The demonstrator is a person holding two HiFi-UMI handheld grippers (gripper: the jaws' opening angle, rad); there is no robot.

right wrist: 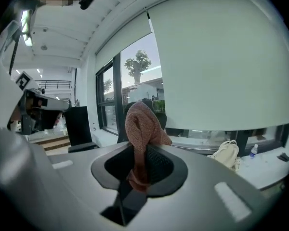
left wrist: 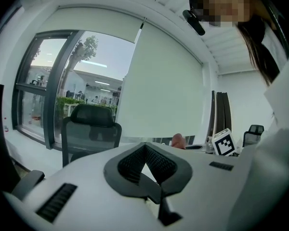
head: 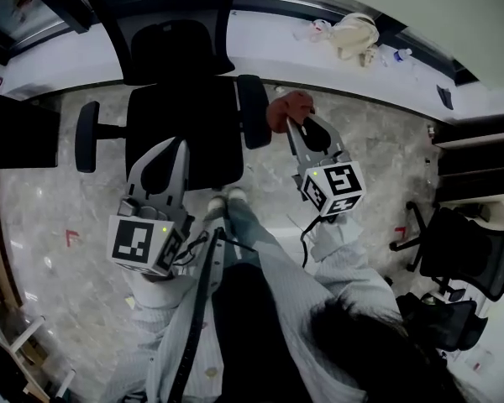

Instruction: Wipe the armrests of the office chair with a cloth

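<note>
The black office chair (head: 185, 124) stands in front of me, with its left armrest (head: 86, 137) and right armrest (head: 254, 112) seen from above. My right gripper (head: 296, 124) is shut on a reddish-brown cloth (head: 287, 109), held just right of the right armrest. In the right gripper view the cloth (right wrist: 142, 126) sticks up from between the jaws of the right gripper (right wrist: 143, 153). My left gripper (head: 170, 147) hovers over the seat, shut and holding nothing. The left gripper (left wrist: 144, 148) points at the chair's backrest (left wrist: 91, 129) in its own view.
A beige bag (head: 353, 34) and a water bottle (head: 401, 54) lie on the window ledge (head: 260, 36). Other black chairs (head: 470, 259) stand at the right. A dark desk (head: 17, 128) is at the left. My shoes (head: 227, 198) are close to the chair's front.
</note>
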